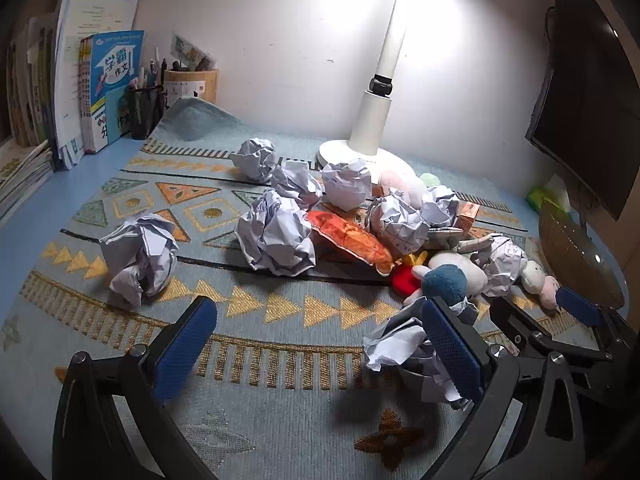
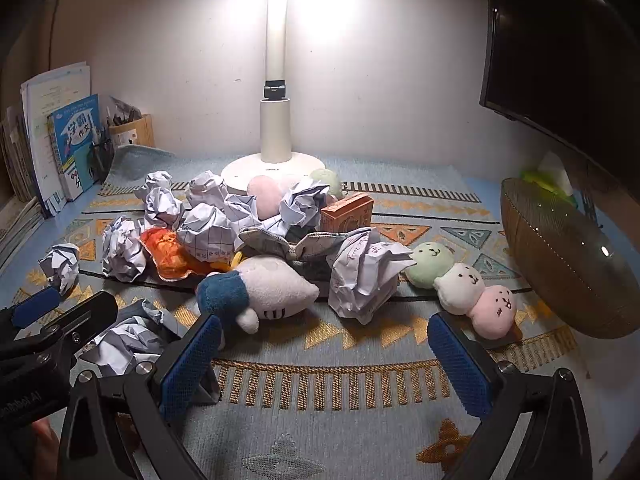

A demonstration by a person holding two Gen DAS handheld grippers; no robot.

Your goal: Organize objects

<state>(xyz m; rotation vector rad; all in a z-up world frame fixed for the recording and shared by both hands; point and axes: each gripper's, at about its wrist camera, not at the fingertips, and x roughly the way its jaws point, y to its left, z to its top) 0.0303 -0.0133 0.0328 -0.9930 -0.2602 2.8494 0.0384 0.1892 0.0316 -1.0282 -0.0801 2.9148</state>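
Partly hidden: pink and green plush pieces behind paper balls at the white lamp base (image 2: 272, 170); orange snack wrapper (image 2: 168, 256) half buried.

Crumpled paper balls (image 1: 276, 232), white, some gridded, heaped mid-cloth on the patterned desk cloth (image 2: 340, 384); one ball (image 1: 404, 356) lying just beside the left tool (image 1: 320, 350).

Three-ball plush skewer (image 2: 464, 284), green, white, pink, long axis running diagonally toward the woven basket (image 2: 560, 264).

White plush with blue part (image 2: 264, 288) lying on its side.

Left tool and right tool (image 2: 326, 354): both spread wide, gripping nothing.
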